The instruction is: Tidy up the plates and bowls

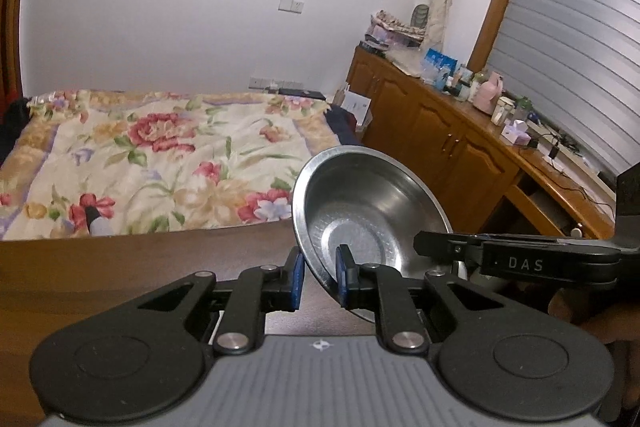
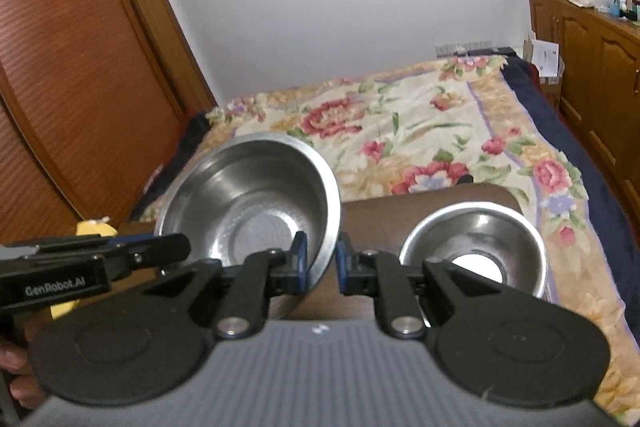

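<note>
Your left gripper (image 1: 319, 277) has its blue-padded fingers (image 1: 296, 277) closed on the near rim of the large steel bowl (image 1: 370, 205), one pad outside the wall and one inside. The bowl is tipped up over the dark brown table (image 1: 120, 267), its mouth facing you and slightly left. It is plain stainless steel with a thin rolled rim, smooth brushed walls and a dimpled, hammered-looking ring around the flat centre of its base. From your right wrist camera the same large bowl (image 2: 250, 203) sits left of centre, and your right gripper (image 2: 322, 267) pinches its right-hand rim, one blue pad inside and one outside, while the other gripper's black finger reaches to the rim from the left. Further right, a smaller steel bowl (image 2: 474, 251) stands upright on the table (image 2: 400, 215), apart from the large one, with a bright reflection in its flat bottom. Behind the table lies the floral bedspread (image 2: 420, 131).
</note>
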`<state>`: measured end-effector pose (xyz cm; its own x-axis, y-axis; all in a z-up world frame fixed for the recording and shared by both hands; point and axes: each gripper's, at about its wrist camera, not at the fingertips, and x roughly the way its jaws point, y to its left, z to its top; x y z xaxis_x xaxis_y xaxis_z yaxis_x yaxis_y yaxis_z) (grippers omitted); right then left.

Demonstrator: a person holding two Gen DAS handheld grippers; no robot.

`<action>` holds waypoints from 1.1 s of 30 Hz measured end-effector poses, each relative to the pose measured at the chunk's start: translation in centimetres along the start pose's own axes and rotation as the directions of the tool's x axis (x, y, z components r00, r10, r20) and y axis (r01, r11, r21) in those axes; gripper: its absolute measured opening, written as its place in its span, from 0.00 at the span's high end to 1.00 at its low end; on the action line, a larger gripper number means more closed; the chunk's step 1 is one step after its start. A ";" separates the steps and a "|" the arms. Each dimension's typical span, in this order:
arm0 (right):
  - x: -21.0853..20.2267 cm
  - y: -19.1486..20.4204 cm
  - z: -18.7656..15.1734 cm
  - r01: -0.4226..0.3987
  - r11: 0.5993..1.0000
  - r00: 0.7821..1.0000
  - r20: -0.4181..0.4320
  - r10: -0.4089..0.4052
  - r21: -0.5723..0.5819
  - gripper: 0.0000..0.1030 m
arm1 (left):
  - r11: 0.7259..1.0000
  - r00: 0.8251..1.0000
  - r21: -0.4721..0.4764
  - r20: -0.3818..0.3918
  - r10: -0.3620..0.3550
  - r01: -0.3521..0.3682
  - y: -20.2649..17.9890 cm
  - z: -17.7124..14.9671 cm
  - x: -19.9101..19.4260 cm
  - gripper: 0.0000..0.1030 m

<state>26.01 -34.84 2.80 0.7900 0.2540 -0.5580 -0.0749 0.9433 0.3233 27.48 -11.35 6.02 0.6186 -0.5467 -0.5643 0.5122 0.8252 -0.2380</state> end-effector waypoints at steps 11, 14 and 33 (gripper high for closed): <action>-3.1 0.4 -1.2 -0.033 0.998 0.999 0.023 0.035 -0.060 0.84 | 0.999 1.000 0.032 -0.005 -0.002 0.002 -1.8 -2.1 -3.0 0.82; -3.5 0.1 -1.9 -0.050 0.997 0.999 0.017 0.051 -0.059 0.84 | 0.999 1.000 0.043 -0.013 -0.016 0.016 -2.0 -2.8 -3.7 0.82; -6.5 0.3 -7.2 -0.123 0.988 0.992 -0.030 0.121 -0.089 0.83 | 0.984 0.998 0.170 -0.043 -0.042 0.049 -4.2 -7.7 -7.2 0.82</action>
<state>16.46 -34.70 1.05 0.7564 0.3727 -0.5375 -0.2254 0.9200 0.3207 16.31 -9.75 4.98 0.5701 -0.5740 -0.5877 0.6356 0.7615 -0.1272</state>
